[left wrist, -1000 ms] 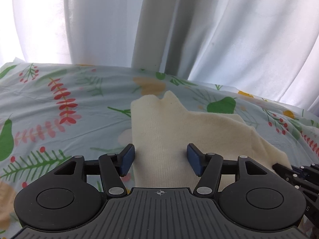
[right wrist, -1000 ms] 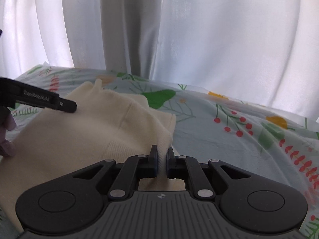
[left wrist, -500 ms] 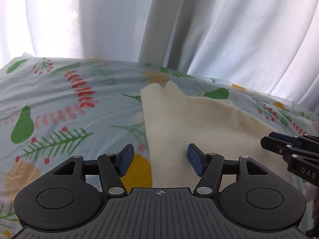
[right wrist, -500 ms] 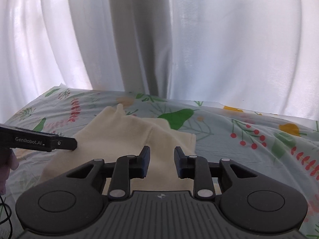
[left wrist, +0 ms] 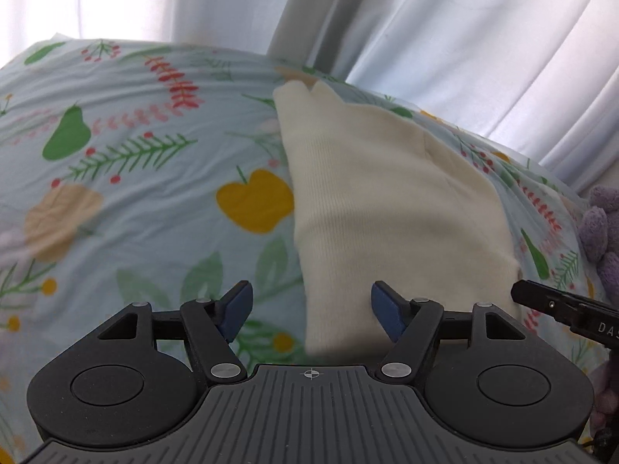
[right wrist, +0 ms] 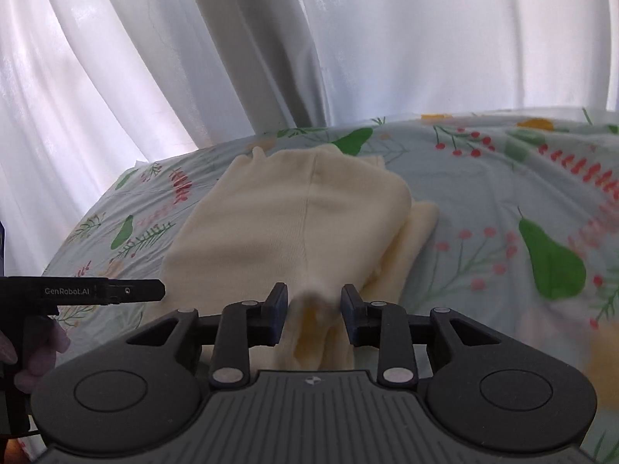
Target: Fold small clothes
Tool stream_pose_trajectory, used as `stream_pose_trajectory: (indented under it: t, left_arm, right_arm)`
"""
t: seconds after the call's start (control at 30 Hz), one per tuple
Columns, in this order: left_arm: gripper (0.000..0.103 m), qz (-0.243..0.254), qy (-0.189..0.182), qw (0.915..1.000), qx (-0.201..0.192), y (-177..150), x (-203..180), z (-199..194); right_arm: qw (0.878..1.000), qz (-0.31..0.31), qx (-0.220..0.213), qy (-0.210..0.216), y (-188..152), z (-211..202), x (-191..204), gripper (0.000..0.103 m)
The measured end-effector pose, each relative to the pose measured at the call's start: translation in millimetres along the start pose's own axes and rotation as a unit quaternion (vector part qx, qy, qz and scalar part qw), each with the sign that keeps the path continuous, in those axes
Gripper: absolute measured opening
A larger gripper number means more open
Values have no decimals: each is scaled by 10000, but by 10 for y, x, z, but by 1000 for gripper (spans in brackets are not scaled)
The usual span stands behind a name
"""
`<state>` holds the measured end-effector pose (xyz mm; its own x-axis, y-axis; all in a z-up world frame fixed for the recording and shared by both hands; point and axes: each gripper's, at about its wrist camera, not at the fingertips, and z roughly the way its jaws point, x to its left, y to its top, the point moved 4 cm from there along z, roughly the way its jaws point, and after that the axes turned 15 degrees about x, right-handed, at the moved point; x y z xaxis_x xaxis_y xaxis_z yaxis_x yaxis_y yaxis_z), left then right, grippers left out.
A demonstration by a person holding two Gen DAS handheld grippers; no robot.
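Note:
A cream knit garment (left wrist: 387, 201) lies folded on the floral bed sheet (left wrist: 135, 193). My left gripper (left wrist: 311, 305) hangs over its near left edge. Its jaws are opening wide and the blue pads (left wrist: 387, 309) touch nothing. In the right wrist view the garment (right wrist: 294, 224) shows a second layer sticking out along its right side. My right gripper (right wrist: 314, 307) hovers at its near end. Its jaws are opening, with a fold of cloth loose between them and the pads off it. Each gripper's finger shows in the other's view: the right one (left wrist: 561, 309), the left one (right wrist: 127, 292).
White curtains (right wrist: 309, 38) hang behind the bed's far edge. A purple plush thing (left wrist: 603, 224) sits at the sheet's right side. A person's hand (right wrist: 38, 348) holds the left gripper's handle. Bare sheet spreads to the left and right of the garment.
The right gripper, which was shut on the garment's edge, has opened and drawn back. The left gripper has pulled back and to the left, its jaws a little wider.

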<state>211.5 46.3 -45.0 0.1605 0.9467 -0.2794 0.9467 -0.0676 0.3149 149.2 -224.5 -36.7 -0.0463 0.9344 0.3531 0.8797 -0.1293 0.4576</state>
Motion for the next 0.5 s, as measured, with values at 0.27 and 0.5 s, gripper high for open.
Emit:
stream_pose_trajectory:
  t: [0.27, 0.5]
  left_arm:
    - [73, 376, 280, 9988, 101, -362, -66, 24]
    - [67, 397, 749, 9962, -199, -230, -139, 175]
  right_arm:
    - [9921, 855, 276, 872, -355, 128, -92, 36]
    - [9836, 1365, 165, 1169, -259, 358, -76, 12]
